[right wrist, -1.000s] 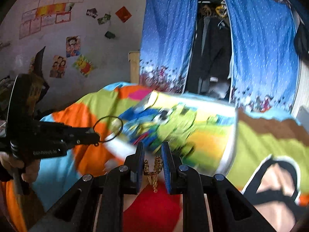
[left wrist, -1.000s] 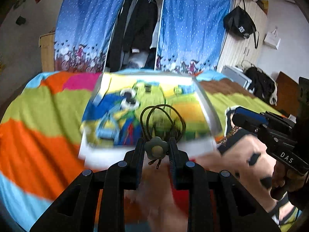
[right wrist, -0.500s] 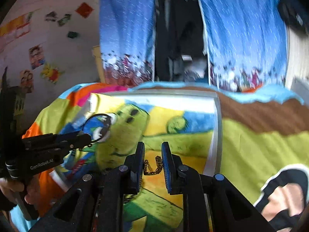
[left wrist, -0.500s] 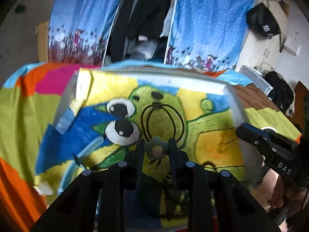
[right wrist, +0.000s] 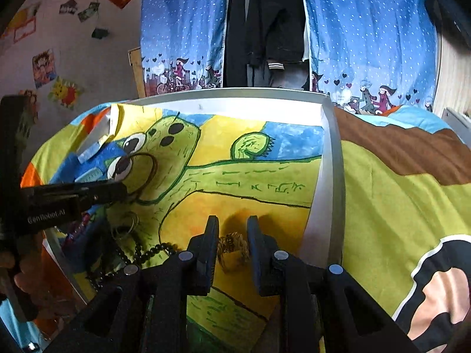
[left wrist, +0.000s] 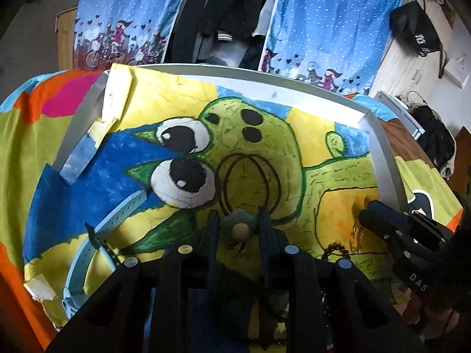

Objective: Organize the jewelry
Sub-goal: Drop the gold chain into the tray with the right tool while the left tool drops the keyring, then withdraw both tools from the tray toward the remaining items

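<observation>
A shallow white tray (left wrist: 385, 158) lined with a painted green cartoon picture lies on the bed; it also shows in the right wrist view (right wrist: 331, 161). My left gripper (left wrist: 239, 226) is shut on a hair tie with a green flower (left wrist: 239, 226), its dark loops hanging over the tray. My right gripper (right wrist: 232, 242) is over the tray's right side, jaws parted, with a gold chain (right wrist: 234, 247) lying between them on the picture. In the left wrist view the chain (left wrist: 357, 235) hangs at the right gripper's tip. A black bead bracelet (right wrist: 153, 253) lies in the tray.
A light blue strap (left wrist: 117, 220) lies at the tray's left. Metal rings (right wrist: 126, 226) lie near the beads. The bed has a bright patchwork cover (right wrist: 397, 206). Blue curtains (left wrist: 323, 29) and hanging dark clothes stand behind.
Both grippers moved forward and down over the tray. The right gripper's jaws have widened, and the gold chain now rests on the tray's picture.
</observation>
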